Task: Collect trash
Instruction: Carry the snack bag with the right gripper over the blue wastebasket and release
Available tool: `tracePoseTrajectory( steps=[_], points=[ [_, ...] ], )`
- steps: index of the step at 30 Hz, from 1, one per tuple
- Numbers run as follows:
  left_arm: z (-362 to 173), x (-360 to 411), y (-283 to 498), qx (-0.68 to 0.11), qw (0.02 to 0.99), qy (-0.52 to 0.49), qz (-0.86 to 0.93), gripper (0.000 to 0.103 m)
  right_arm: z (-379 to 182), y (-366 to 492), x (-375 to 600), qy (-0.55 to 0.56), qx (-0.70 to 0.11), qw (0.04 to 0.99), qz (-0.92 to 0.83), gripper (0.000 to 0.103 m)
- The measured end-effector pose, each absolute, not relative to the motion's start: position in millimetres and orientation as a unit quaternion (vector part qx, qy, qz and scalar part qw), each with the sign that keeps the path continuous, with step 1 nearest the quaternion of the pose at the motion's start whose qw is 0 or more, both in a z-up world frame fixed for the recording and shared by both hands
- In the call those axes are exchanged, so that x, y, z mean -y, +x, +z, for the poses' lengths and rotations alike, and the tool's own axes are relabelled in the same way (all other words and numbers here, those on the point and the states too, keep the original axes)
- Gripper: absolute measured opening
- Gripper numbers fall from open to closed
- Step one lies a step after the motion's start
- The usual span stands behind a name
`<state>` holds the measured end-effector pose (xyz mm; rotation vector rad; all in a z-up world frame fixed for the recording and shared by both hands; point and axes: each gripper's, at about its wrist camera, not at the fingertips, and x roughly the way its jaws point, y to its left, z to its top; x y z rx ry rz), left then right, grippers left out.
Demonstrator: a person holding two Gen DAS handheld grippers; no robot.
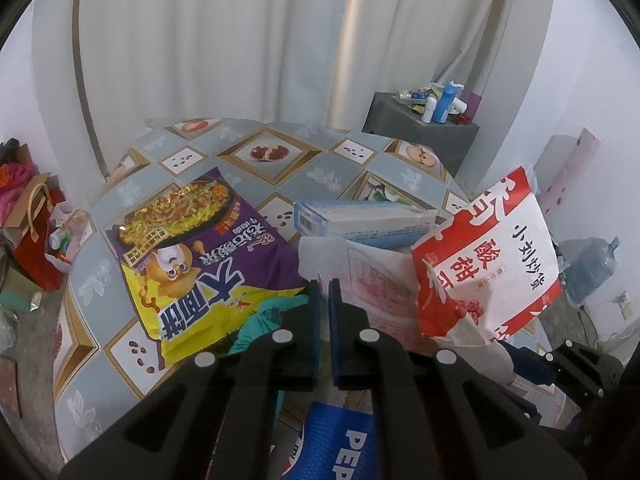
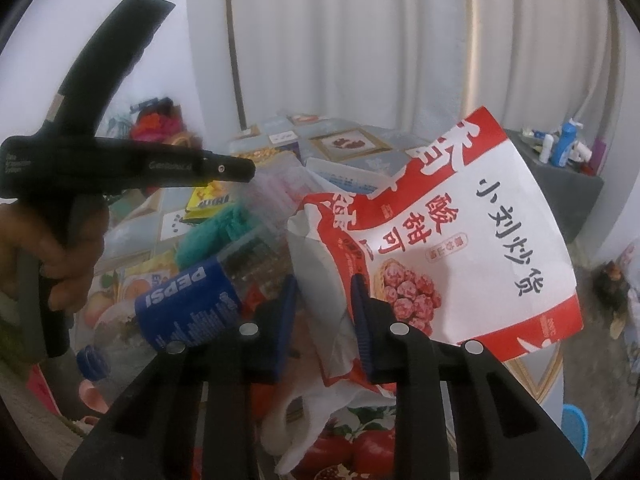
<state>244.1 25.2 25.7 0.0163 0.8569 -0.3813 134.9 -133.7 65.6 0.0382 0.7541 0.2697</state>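
Note:
My right gripper (image 2: 324, 308) is shut on the crumpled lower corner of a red and white snack bag (image 2: 480, 232), which it holds upright above the table. The same bag (image 1: 488, 256) shows at the right of the left wrist view. My left gripper (image 1: 324, 292) is shut on the thin edge of a clear plastic bag (image 2: 264, 200). A Pepsi bottle (image 2: 188, 304) and something teal (image 2: 216, 228) show through that film. A purple and yellow noodle pack (image 1: 192, 248) and a blue and white box (image 1: 368, 220) lie on the patterned table (image 1: 280, 160).
A white plastic bag (image 2: 296, 420) lies under the right gripper. A person's hand (image 2: 60, 252) grips the left tool. A grey cabinet (image 1: 420, 124) with bottles stands behind the table. On the floor are red gift bags (image 1: 32, 232) at left and a water jug (image 1: 592, 268) at right.

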Motion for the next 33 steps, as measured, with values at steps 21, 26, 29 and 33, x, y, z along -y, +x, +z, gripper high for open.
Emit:
tracePoseTrajectory(
  steps=[21, 26, 29, 33],
  points=[
    [41.0, -31.4, 230.4, -0.380, 0.905, 0.013, -0.189, 0.001, 75.0, 129.9, 138.8, 0.022, -0.345, 0.931, 0.119, 0.019],
    [57.9, -30.5, 217.5, -0.350, 0.915, 0.017, -0.201, 0.000, 85.6, 124.0, 148.9, 0.031, -0.330, 0.938, 0.105, 0.017],
    [70.3, -29.5, 207.6, -0.332, 0.920, 0.020, -0.208, 0.000, 93.8, 117.4, 158.9, 0.041, -0.317, 0.943, 0.096, 0.016],
    [90.1, -25.2, 190.2, -0.304, 0.927, 0.030, -0.217, 0.000, 105.3, 105.1, 173.0, 0.050, -0.297, 0.950, 0.078, 0.016]
  ],
)
